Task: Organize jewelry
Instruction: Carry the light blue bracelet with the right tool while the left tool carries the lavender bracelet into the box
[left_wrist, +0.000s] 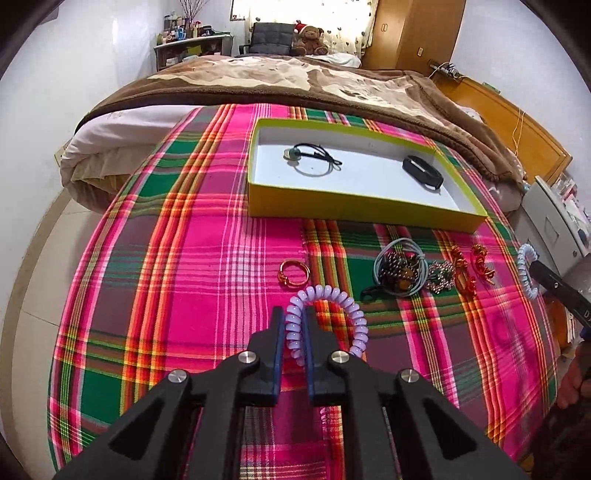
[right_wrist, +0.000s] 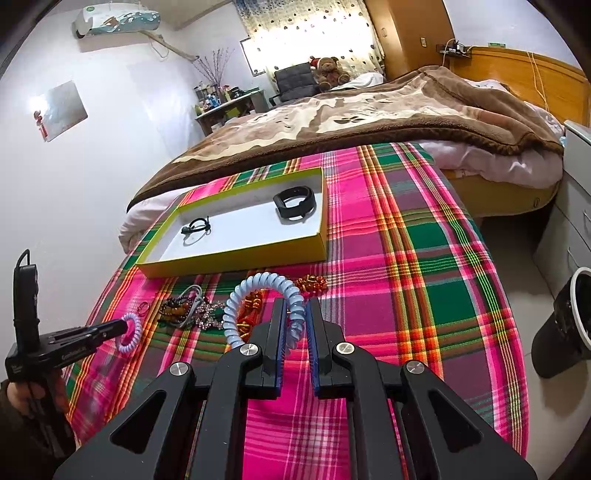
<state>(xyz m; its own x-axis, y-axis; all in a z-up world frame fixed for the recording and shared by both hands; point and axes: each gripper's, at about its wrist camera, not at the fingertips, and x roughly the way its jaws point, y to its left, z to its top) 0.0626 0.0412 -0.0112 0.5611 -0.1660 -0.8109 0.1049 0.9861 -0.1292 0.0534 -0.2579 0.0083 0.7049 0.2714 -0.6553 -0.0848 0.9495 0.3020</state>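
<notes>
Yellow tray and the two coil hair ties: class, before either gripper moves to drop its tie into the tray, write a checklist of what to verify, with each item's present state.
1. Left gripper shut on the purple coil tie: ok.
2. Right gripper shut on the blue coil tie: ok.
3. Yellow tray has bare floor between the black cord necklace and the black band: ok.
4. Either tie above the tray: not ok, both are short of its near wall.
5. Blue tie free of the red bead pieces beneath: cannot tell.
</notes>
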